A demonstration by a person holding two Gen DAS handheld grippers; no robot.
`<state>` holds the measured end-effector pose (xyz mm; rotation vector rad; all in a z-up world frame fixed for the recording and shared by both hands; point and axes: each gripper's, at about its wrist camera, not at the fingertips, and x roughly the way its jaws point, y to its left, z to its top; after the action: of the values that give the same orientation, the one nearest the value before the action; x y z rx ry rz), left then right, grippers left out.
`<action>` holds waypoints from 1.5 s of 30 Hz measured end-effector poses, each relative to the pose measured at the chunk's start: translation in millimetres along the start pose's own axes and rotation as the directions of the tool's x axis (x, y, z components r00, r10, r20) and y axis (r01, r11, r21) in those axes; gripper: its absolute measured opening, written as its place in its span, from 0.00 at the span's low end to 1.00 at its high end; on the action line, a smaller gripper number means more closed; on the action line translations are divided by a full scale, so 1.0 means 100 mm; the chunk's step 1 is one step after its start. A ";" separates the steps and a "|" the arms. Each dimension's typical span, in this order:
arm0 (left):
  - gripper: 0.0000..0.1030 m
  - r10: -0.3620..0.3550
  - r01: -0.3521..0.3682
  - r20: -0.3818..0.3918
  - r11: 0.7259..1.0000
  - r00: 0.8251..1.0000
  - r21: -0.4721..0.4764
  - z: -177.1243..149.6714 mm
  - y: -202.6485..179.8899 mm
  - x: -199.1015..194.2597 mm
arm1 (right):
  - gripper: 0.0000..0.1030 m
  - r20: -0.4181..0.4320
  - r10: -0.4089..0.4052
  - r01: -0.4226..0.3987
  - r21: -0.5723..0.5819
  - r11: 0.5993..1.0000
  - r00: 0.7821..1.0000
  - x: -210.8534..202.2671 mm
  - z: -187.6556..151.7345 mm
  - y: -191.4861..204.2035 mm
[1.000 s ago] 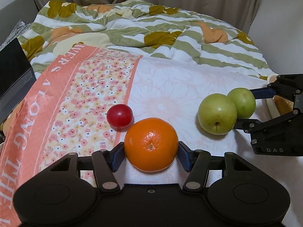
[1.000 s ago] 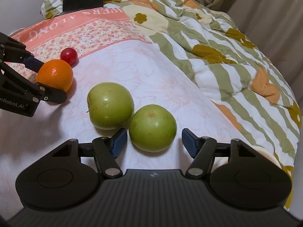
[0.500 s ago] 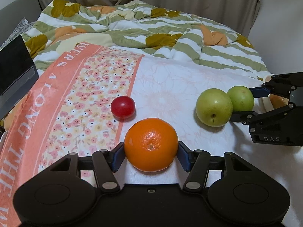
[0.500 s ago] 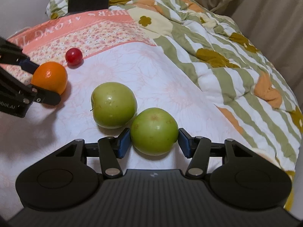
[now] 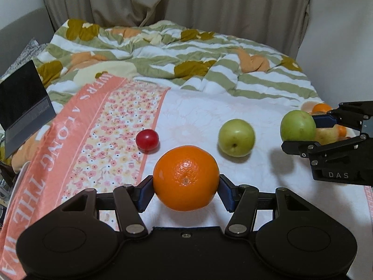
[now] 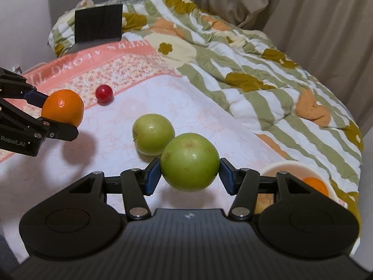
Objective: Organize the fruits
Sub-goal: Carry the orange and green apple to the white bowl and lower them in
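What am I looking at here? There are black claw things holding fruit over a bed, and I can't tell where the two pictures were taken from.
No robot here: a person holds one hand-held tool in each hand, and each carries a wide-angle camera looking out along its two fingers. The black shape at the bottom of each picture is that tool itself.

In the left camera's picture, the left tool is clamped on an orange. In the right camera's picture, the right tool is clamped on a green apple. Each tool also shows at the edge of the other's picture.

On the bedspread lie a second green apple and a small red fruit. At the right sits a bowl with more fruit in it.
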<state>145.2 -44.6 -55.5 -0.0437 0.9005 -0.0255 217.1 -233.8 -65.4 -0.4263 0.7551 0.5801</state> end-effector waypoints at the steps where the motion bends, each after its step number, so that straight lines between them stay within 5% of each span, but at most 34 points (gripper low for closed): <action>1: 0.60 -0.001 0.001 0.008 1.000 1.000 0.003 -0.01 -0.02 -0.05 | 0.67 0.006 -0.003 0.003 0.005 1.000 1.000 -0.06 -0.02 0.01; 14: 0.60 -0.053 0.045 0.124 0.997 0.991 0.063 -0.02 -0.44 -0.69 | 0.67 0.087 -0.085 0.074 0.125 0.989 0.993 -1.00 -0.34 -0.04; 29: 0.60 -0.173 0.139 0.213 0.976 0.961 0.168 0.22 -1.18 -0.97 | 0.67 0.119 -0.227 0.186 0.283 0.941 0.966 -1.78 -0.70 -0.64; 45: 0.60 -0.350 0.280 0.105 0.868 0.931 0.410 0.81 -2.06 -0.22 | 0.67 0.042 -0.337 0.282 0.454 0.845 0.941 -1.63 -0.85 -1.51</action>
<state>193.9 -247.1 22.3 0.1769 0.6883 -0.5030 172.1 -450.4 22.3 -0.0816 0.6599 0.1143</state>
